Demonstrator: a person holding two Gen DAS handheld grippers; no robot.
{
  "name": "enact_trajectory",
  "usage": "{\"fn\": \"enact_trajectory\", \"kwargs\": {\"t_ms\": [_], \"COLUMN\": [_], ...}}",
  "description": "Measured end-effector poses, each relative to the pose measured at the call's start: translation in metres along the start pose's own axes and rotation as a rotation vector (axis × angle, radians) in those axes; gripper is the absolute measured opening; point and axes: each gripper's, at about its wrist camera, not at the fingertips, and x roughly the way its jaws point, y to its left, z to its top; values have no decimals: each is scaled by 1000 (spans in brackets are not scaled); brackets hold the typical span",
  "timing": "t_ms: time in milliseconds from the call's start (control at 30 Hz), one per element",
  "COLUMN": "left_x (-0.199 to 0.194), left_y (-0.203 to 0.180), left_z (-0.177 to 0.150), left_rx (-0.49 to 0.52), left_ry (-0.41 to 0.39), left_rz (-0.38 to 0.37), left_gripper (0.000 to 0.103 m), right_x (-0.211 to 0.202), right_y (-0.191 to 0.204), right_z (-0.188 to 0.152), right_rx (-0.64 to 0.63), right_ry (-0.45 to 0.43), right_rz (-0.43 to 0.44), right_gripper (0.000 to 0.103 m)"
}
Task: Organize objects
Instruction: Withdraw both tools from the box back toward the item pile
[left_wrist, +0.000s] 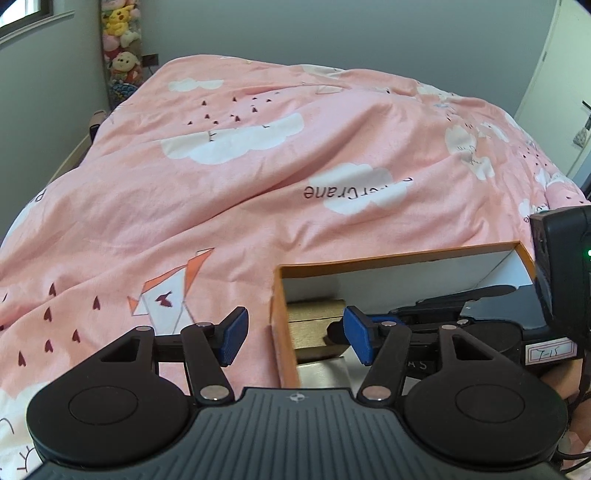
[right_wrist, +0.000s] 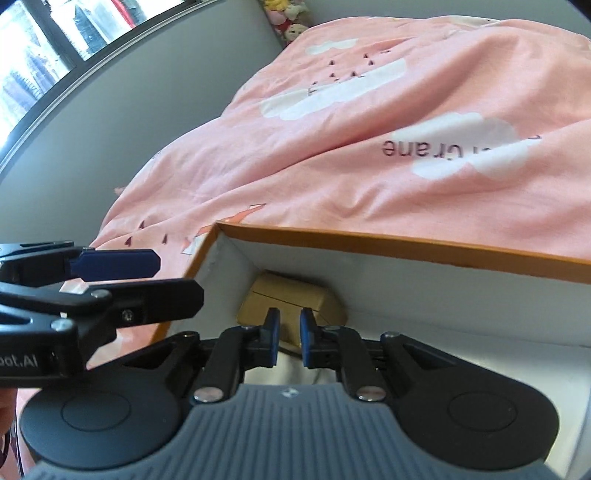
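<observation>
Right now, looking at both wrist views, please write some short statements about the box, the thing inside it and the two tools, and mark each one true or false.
1. The orange-rimmed box sits on the pink duvet. True.
2. The gold package lies outside the box on the duvet. False: it lies inside the box, against the far wall, near the left corner.
3. The left tool is open wide and straddles the box's left wall. True.
4. The right tool is clamped on the gold package. False: its fingers stand a little apart with nothing between them, just short of the package.
5. The duvet is plain blue. False: it is pink with white clouds.
</observation>
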Motion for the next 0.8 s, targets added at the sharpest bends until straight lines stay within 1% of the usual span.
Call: {"fn": "enact_trajectory", "kwargs": {"t_ms": [100,200,300,433,567,700,733,800], "left_x": [-7,-14,-20,-26,-31,-37,-40,-49], "left_y": [6,9,8,6,6,6,6,4], "left_z": [-4,-8,-12,-19,-27,-37,-40,-48], "left_rx": [-14,-20,-23,-23,-23,-19,-17,-23], "left_ry": [-14,-29,-41,-65,-73,-77,-80,-87], "left_rz": [0,0,-10,-12,-7,-9,-8,2], "left_gripper": [70,72,74,76,76,76,76,78], "right_x": [11,10,2,-6,0,5,5,0], "right_y": [4,11,13,7,-1,5,5,4], "right_z": [1,0,0,1,2,3,2,1], "right_rx": [-4,-31,-29,11,58,19,19,29], "right_ry": [17,18,5,-10,13,6,7,10], "right_rz": [40,27,12,-59,-36,-58,-62,-63], "right_gripper": [8,8,9,23,23,22,20,20]}}
